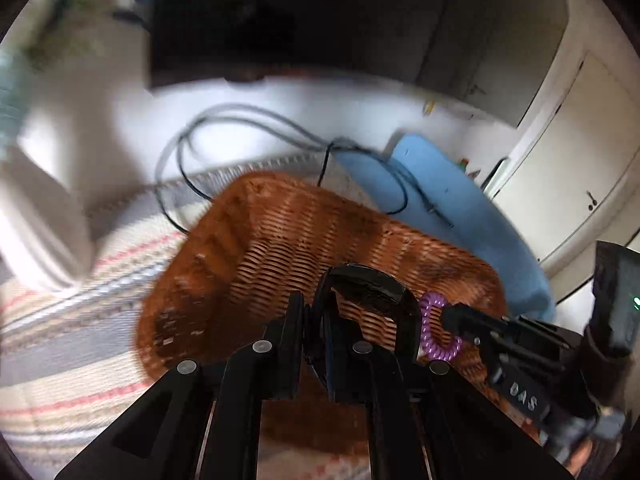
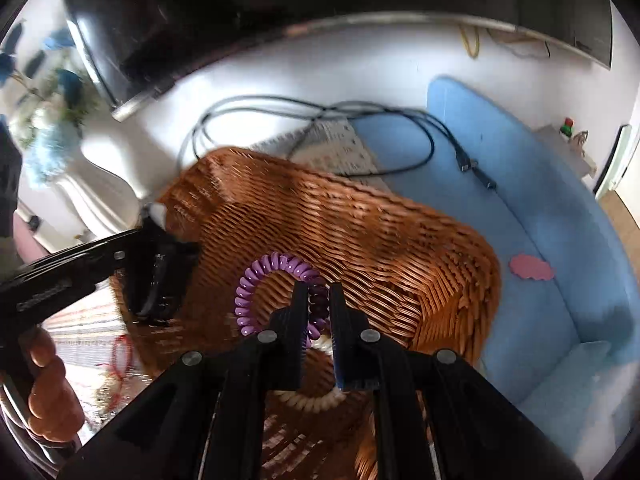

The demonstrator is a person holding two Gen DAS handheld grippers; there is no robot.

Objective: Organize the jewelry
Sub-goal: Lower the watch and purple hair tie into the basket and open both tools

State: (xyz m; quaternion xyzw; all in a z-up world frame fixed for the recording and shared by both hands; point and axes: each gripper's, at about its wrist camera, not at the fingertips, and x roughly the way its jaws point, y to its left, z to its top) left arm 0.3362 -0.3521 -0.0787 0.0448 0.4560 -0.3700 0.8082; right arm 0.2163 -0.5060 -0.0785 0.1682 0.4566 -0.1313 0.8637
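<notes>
Right gripper: fingers nearly together, clamped on a purple spiral hair tie held over a brown wicker basket. Left gripper: fingers narrowly apart, pinching a glossy black curved band above the same basket. A cream coiled tie lies inside on the woven floor. Basket sits on striped cloth.

Left gripper: I see glossy black plastic fingers on flat angular linkage arms.
Pivots: round silver-grey screws at each joint.
Right gripper: I read the same black build, with a blue edge on one finger.
Marking: white letters "DAS" on the black body.
Light: a small green glow.
Hand: bare skin, fingers wrapped round a black handle.
</notes>
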